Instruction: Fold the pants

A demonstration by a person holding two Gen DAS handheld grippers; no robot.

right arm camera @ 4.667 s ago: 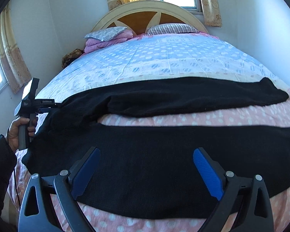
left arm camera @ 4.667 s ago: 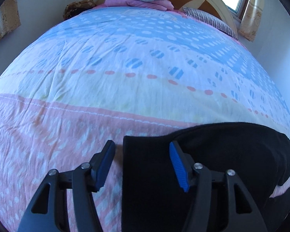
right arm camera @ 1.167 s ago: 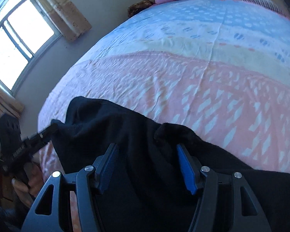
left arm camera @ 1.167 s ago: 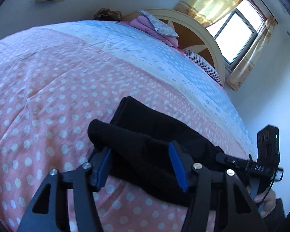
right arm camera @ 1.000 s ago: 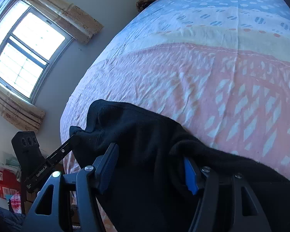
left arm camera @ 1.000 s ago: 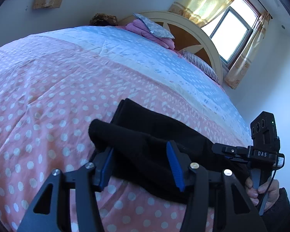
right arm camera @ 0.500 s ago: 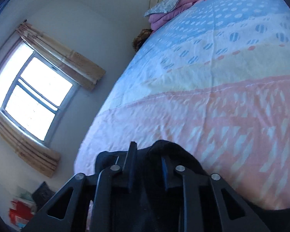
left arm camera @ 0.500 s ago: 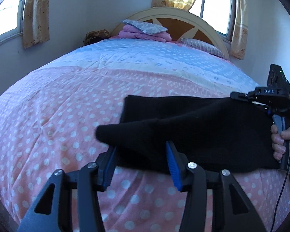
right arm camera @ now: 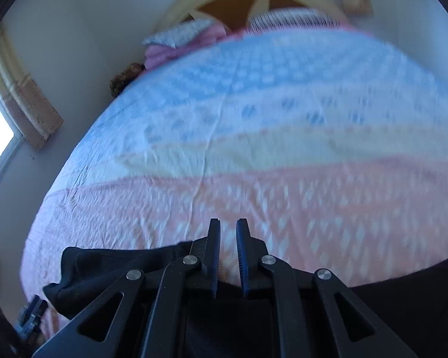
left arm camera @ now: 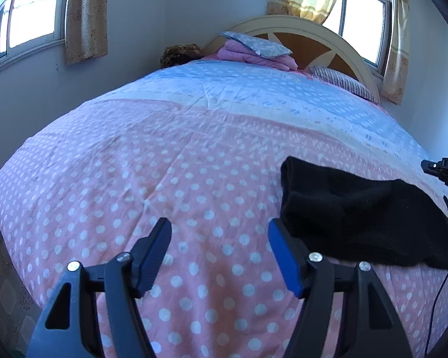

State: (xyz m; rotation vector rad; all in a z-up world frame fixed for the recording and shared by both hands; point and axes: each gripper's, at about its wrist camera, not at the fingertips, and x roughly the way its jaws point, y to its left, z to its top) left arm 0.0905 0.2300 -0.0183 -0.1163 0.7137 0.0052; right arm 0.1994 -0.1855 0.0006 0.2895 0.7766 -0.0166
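Left wrist view: the left gripper, jaws just spread and empty, hovers beside folded black knit pants on the pink dotted bedspread; the right gripper pinches their edge.

We're looking at a bed with a quilted cover: pink with white polka dots on the near half, then a pale cream band, then light blue with dots up toward the arched headboard. The black pants lie folded into a thick bundle on the pink part, over toward the right edge in the left wrist view. Up at the head end we've got a stack of pink folded bedding with a grey patterned pillow on top, and a striped pillow just beside it. The right wrist view is pretty blurry.
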